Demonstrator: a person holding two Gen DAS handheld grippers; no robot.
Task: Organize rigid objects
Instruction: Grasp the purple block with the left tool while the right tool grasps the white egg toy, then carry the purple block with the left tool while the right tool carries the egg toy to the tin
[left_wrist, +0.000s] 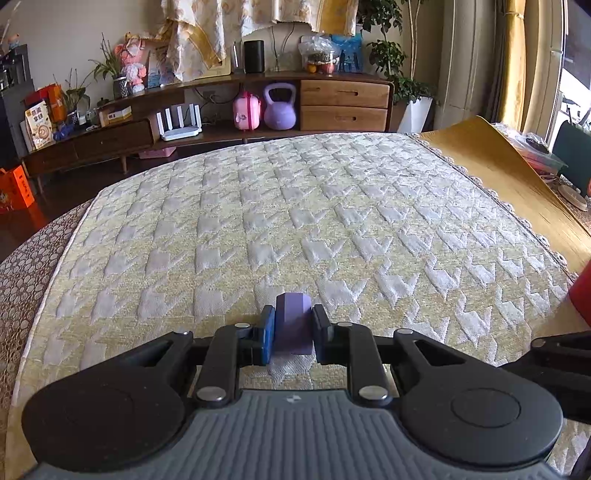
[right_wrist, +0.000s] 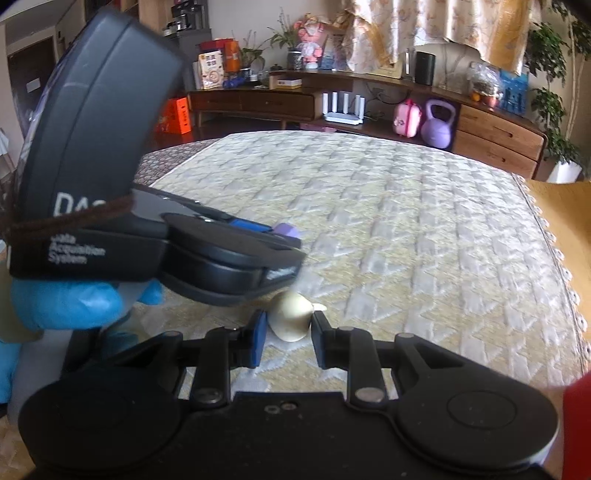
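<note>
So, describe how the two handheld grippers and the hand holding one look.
Both grippers, left gripper and right gripper, have black linkage arms, silver pivot pins, round black side discs and blue pads. The left's grey ribbed housing carries white lettering. A blue glove covers the hand holding it.

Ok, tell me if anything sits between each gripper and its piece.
Nothing visible does. The left gripper already has the purple block between its pads, and the right gripper brackets the cream piece on the quilted cover.
</note>
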